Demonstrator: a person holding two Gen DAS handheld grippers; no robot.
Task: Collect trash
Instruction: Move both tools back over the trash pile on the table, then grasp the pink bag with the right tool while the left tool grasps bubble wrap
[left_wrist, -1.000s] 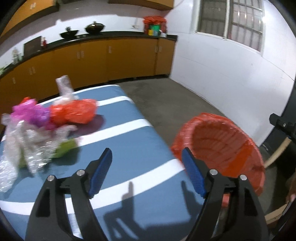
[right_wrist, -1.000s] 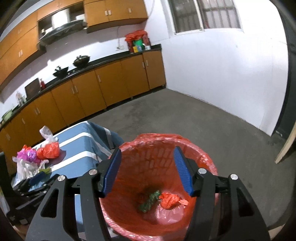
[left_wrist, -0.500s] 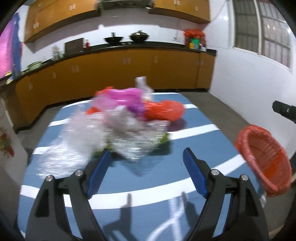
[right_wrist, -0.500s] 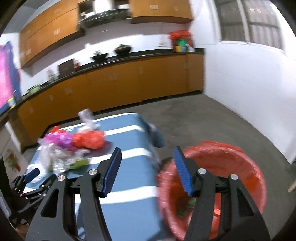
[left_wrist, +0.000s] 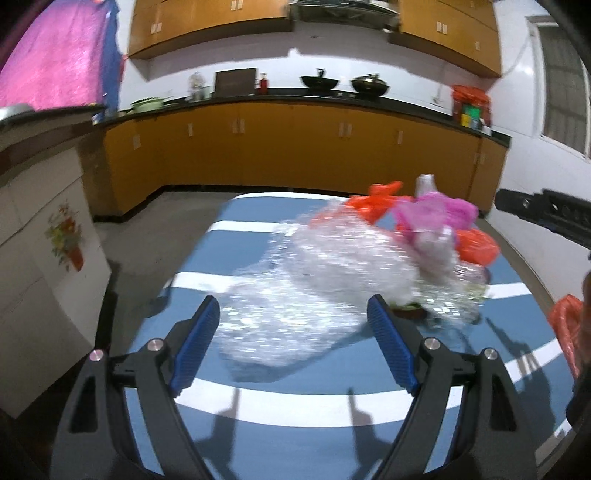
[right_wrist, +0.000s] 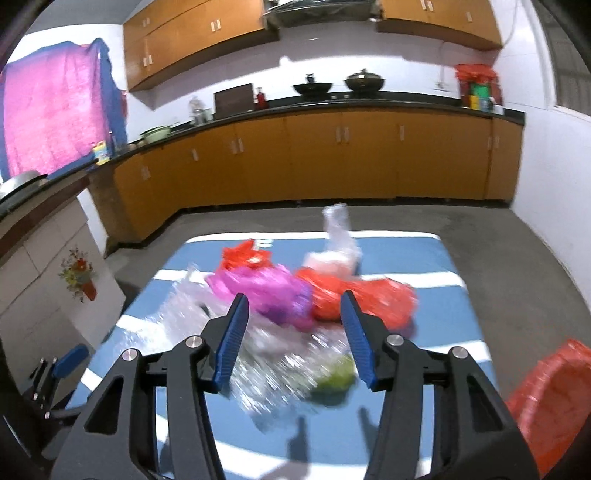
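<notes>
A heap of trash lies on the blue, white-striped table (left_wrist: 280, 402): clear crinkled plastic (left_wrist: 314, 288), a pink bag (left_wrist: 432, 214) and red bags (left_wrist: 476, 247). My left gripper (left_wrist: 293, 343) hovers open just short of the clear plastic, nothing between its pads. In the right wrist view the pink bag (right_wrist: 266, 291), a red bag (right_wrist: 365, 295), clear plastic (right_wrist: 258, 362) and a green scrap (right_wrist: 336, 376) lie ahead of my right gripper (right_wrist: 295, 339). Its jaws are closing, with nothing pressed between them. The red-lined bin (right_wrist: 550, 398) stands by the table's right side.
A white cabinet (left_wrist: 44, 266) with a flower sticker stands left of the table. Orange kitchen cabinets (right_wrist: 332, 158) line the far wall beyond bare concrete floor. The left gripper (right_wrist: 70, 362) shows at the lower left of the right wrist view.
Both views have swung left, away from the red bin and onto the trash heap, which now lies right ahead of both grippers. The right jaws stand a little narrower.
</notes>
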